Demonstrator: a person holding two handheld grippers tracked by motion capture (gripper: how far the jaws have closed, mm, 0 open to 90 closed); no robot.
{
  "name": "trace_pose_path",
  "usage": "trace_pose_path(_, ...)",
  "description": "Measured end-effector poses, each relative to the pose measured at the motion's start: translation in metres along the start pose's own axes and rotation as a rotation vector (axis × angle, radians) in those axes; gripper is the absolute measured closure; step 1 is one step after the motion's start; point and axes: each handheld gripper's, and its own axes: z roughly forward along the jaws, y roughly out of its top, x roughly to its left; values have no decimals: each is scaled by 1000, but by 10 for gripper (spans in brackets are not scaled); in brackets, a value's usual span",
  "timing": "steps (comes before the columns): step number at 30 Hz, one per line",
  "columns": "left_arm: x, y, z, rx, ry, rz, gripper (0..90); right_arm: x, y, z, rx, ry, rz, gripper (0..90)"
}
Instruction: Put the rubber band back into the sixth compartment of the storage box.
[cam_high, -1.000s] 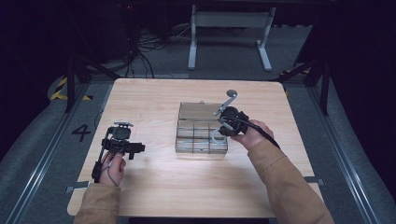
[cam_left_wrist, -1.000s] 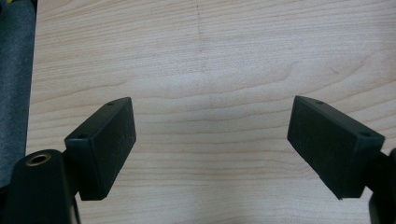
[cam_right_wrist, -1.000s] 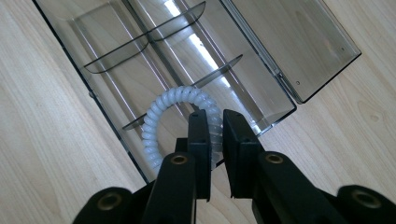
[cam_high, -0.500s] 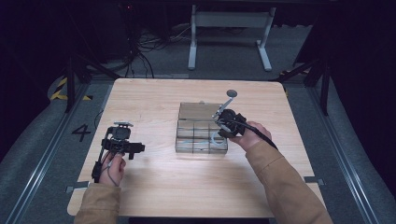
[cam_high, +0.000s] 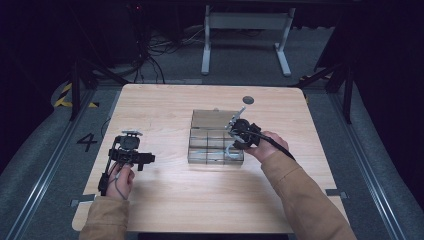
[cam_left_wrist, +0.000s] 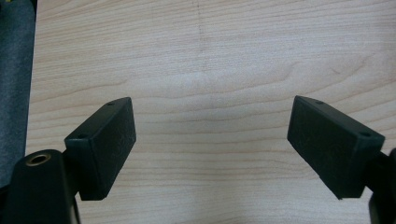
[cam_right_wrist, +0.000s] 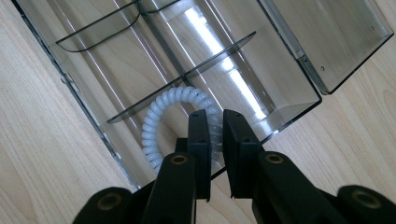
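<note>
Clearly the right gripper (cam_right_wrist: 214, 122), at the bottom centre of its own view, is clenched on the white coil (cam_right_wrist: 161, 119) in the clear box's (cam_right_wrist: 299, 100) near compartment, so it should release only once the coil rests flat inside, while the left gripper (cam_left_wrist: 212, 140) waits released over bare table (cam_left_wrist: 210, 56).

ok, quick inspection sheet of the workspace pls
Surface: light wooden table.
Job's things: clear divided box mid-table, lid open; white coil ring in a compartment.
Clutter: small dark disc beyond the box.
Grippers: left gripper open over bare wood; right gripper shut on the coil ring.
Cables: black cable along the right forearm; tangle on the floor behind.
Surroundings: dark room, grey table legs, floor mark "4".
</note>
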Motion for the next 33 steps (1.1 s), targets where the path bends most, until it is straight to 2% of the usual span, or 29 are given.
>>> trace_pose_path(18, -1, 0, 1, 5, 4, 3, 160, 5, -1, 13, 39, 9, -6, 822)
trace_pose_path(33, -1, 0, 1, 6, 3, 2, 160, 6, -4, 20, 50, 28, -4, 819)
